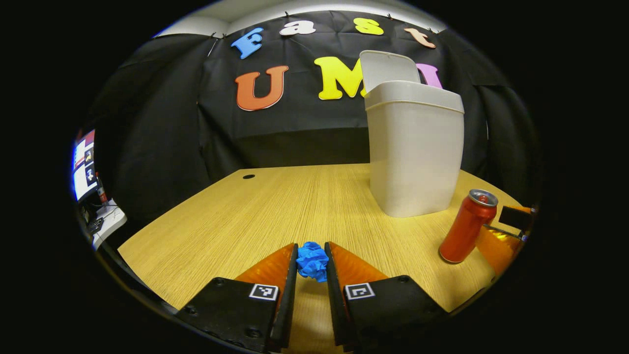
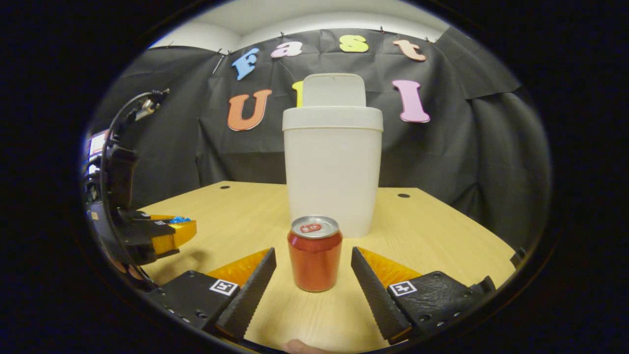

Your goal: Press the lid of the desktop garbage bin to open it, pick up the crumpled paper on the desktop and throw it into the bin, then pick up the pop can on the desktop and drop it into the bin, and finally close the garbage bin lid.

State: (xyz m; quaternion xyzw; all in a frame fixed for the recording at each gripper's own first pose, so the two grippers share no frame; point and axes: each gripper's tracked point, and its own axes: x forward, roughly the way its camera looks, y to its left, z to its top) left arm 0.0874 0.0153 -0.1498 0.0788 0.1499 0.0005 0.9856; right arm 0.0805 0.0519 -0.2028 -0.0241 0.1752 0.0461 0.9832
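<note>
We're clamping left gripper (image 1: 311, 263) on blue crumpled paper (image 1: 312, 260), near front of open bin (image 1: 415, 152), lid (image 1: 388, 69) up. Right gripper (image 2: 313, 268) gaping wide, empty, straddling red pop can (image 2: 314, 255) before bin. We're advising: lift paper above bin rim before releasing.

The bin's (image 2: 332, 172) inside stays hidden behind its wall, its raised lid (image 2: 333, 90) showing only an upper part above the rim. In the left gripper view, the fingers cover the sides of the blue paper ball (image 1: 312, 261), and the other gripper (image 1: 508, 231) is cut off at the edge behind the can (image 1: 467, 226).
</note>
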